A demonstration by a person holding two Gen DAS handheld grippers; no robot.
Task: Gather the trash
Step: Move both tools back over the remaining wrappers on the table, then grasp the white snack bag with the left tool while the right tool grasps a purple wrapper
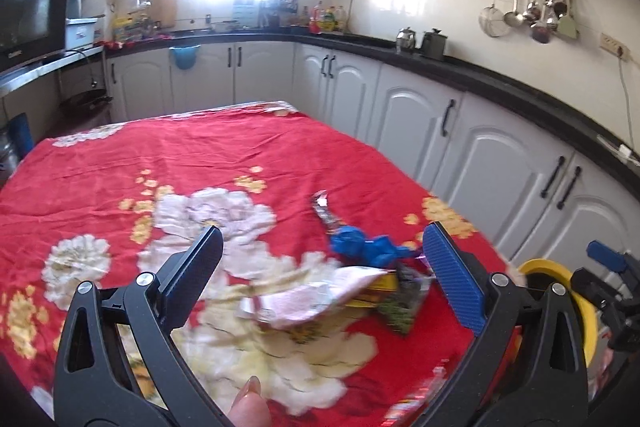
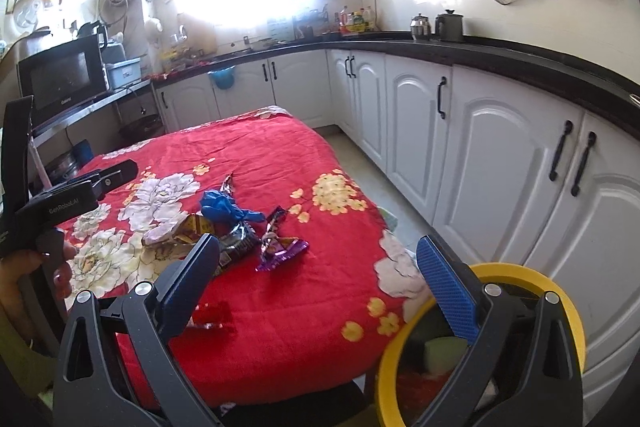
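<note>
Hovering over a tabletop [image 1: 120,163] draped in red cloth printed with pale and yellow flowers, the left tool [image 1: 320,267] has its jaws spread wide with nothing between them. The trash lies in a loose heap near the right edge: a crumpled blue plastic bag [image 1: 360,245], a pale pink wrapper [image 1: 304,301], a yellow-and-dark printed packet [image 1: 378,293] whose lettering is too blurred to read, and a silvery twisted wrapper [image 1: 325,213] just beyond.

The right tool [image 2: 318,279] is likewise gaping and empty, with one jaw over the round yellow-rimmed bin [image 2: 532,277] beside the tabletop's near right corner. Only the right wrist view shows a shiny purple wrapper [image 2: 282,253] right of the heap, pale scraps inside the bin, and the left tool's black body marked "GenRobot.AI", held by a hand [image 2: 36,269]. A black microwave [image 2: 60,77] on the far left carries a small white brand mark, illegible.
</note>
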